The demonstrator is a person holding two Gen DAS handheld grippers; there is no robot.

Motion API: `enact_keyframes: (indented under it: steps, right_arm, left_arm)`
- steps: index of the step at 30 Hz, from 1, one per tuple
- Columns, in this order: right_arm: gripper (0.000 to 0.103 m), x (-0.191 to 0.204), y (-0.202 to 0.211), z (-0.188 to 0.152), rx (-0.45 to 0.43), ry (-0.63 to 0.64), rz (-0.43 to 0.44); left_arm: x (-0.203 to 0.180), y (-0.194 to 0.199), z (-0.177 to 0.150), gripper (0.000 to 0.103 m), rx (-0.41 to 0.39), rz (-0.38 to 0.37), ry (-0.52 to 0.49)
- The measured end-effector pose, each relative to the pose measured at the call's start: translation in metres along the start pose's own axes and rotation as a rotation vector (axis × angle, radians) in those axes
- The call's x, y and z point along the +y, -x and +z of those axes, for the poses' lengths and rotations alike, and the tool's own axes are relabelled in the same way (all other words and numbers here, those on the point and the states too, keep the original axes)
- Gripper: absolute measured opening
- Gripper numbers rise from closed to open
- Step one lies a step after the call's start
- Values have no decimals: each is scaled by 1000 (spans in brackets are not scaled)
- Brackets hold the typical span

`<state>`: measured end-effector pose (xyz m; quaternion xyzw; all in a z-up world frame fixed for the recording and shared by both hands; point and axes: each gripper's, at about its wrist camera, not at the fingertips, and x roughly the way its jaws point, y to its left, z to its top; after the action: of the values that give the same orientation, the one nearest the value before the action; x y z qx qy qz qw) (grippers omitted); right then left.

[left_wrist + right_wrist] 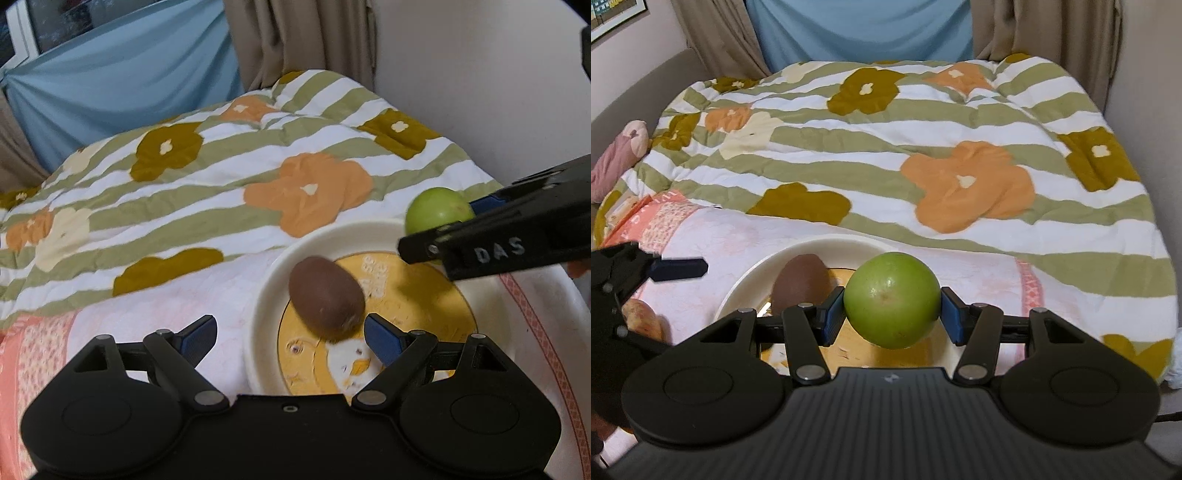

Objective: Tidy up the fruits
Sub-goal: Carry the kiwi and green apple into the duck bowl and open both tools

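The right gripper (892, 309) is pinching a round green fruit (892, 300) between its two blue pads (833, 314). One pad presses on each side of the fruit. The fruit hangs in the air just over the near side of a white plate (746, 286), not touching it. In the left wrist view the same green fruit (437, 212) shows at the far right edge of the plate (266, 295), gripped by the black right gripper (461, 225) with the letters "DAS" on it.

The left gripper (290, 332) is spread wide and holds nothing. Its right pad (382, 338) sits just beside a brown egg-shaped fruit (325, 297) — I cannot tell if they touch. Its left pad is over the bedding, off the plate. The brown fruit lies on the plate, on the yellow middle with a little cartoon picture. From the right wrist view the brown fruit (799, 286) is behind and to the left of the green one.

Another fruit (642, 319) — pale orange and speckled — lies on the bedding left of the plate, partly hidden by the left gripper (679, 268).

The plate rests on a pink and white sheet (155, 306). Behind it is a blanket (905, 147) with green stripes and big flowers.
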<state>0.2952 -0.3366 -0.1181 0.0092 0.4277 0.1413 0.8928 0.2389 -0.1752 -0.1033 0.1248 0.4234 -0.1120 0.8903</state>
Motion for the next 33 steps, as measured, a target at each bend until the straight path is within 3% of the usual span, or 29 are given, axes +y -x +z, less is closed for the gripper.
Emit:
enact_keyframes:
  steps: [14, 15, 17, 18, 33]
  right_arm:
    - [71, 11, -31, -7, 2, 63, 33]
    - [74, 13, -29, -7, -20, 77, 31]
    - [98, 16, -24, -6, -37, 107, 29]
    - [103, 18, -22, -6, -41, 116, 25]
    - [103, 28, 28, -6, -112, 152, -23]
  left_arm:
    - [14, 17, -7, 90, 1, 27, 54]
    - [14, 18, -7, 90, 1, 28, 57]
    - [15, 21, -8, 90, 0, 28, 64]
    - [15, 22, -9, 90, -2, 28, 66]
    - [20, 66, -9, 90, -50, 62, 110]
